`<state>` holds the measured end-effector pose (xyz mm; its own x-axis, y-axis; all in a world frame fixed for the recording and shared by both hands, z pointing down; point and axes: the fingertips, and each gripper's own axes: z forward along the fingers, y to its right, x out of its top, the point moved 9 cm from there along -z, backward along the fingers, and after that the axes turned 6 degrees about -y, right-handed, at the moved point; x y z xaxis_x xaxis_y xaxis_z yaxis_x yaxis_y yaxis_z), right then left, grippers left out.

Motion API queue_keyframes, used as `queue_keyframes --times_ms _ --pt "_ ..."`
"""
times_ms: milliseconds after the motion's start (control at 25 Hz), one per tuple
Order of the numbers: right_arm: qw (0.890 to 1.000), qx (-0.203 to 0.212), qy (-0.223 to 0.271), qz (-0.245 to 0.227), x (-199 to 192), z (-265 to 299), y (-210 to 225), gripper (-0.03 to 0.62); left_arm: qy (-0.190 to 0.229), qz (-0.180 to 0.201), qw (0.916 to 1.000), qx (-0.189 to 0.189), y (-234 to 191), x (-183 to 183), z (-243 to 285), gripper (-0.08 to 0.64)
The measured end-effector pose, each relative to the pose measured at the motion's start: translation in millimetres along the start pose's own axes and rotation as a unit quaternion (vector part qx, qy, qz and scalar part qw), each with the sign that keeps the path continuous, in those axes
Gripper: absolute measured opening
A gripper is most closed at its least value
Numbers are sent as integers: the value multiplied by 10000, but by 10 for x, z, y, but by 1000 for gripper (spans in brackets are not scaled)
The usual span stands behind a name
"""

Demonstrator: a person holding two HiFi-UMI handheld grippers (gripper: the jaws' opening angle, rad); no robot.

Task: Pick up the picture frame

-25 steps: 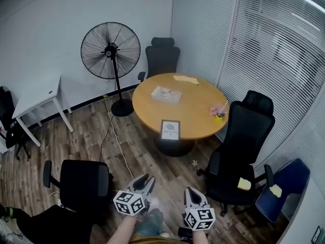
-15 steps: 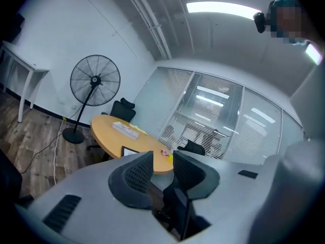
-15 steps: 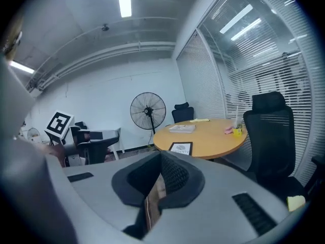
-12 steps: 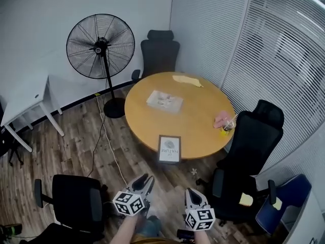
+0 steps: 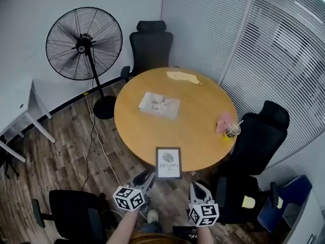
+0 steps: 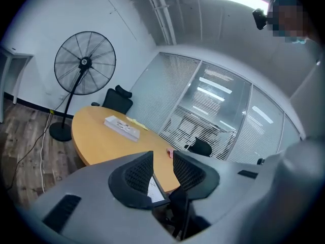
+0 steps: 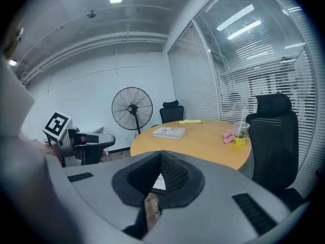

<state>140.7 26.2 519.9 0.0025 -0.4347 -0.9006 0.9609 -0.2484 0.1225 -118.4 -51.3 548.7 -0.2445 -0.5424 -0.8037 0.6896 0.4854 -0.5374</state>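
Nearest the camera, short of the tabletop (image 5: 132, 136), the left gripper (image 5: 143, 177) holds its jaws apart and empty, while the right gripper (image 5: 197, 188) has its jaws together. The picture frame (image 5: 168, 162) sits at the near rim. Farther right stands a cup (image 5: 232, 131) with a straw, yellow at its base.

right gripper (image 7: 160, 153) jaws together, empty

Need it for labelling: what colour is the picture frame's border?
Black; the picture frame shows best in the head view.
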Motion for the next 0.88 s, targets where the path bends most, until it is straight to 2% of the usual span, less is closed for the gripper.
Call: queue_keyframes --times_ms 320,440,720,880 --pt "9985 -506 201 -68 193 155 132 12 -243 60 9995 -201 -136 114 289 140" --pt "9987 -478 160 -52 173 211 153 12 -310 178 9993 -142 -122 113 317 144" --pt "9991 -338 7 -270 141 369 159 12 -501 233 9985 47 -209 67 446 143" --pt "9992 -295 -123 -231 50 452 231 12 -626 216 9977 111 -260 0 511 143"
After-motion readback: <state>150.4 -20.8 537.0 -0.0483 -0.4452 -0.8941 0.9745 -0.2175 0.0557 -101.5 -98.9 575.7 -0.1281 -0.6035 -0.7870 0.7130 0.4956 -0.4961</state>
